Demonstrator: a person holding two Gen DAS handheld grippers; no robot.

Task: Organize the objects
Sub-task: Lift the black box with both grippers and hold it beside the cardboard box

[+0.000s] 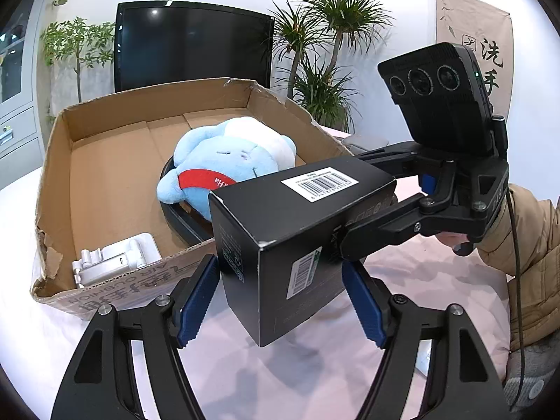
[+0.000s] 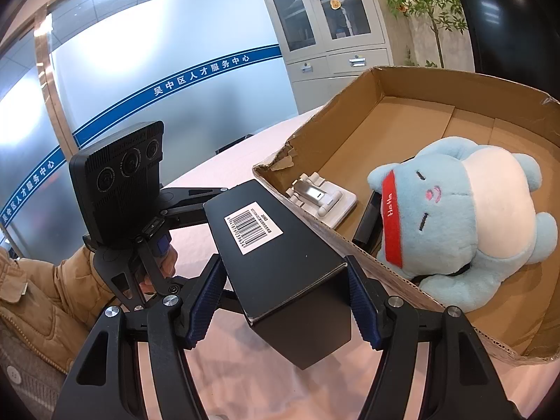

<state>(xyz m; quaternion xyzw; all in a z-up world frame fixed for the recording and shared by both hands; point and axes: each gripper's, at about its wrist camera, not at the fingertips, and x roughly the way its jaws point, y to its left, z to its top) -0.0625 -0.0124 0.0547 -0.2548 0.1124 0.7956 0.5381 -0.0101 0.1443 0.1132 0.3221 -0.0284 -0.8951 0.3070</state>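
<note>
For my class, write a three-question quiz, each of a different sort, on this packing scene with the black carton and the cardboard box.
1. True or false: the long black cardboard carton already lies inside the open brown cardboard box.
2. Which lies in the box's near corner? A) white plastic phone stand B) a red mug C) a glass bottle
3. Fill in: the light blue plush toy wears a ____ band.

Key
1. False: the left gripper and right gripper each hold one end of it, outside the box beside its wall.
2. A
3. red
</note>
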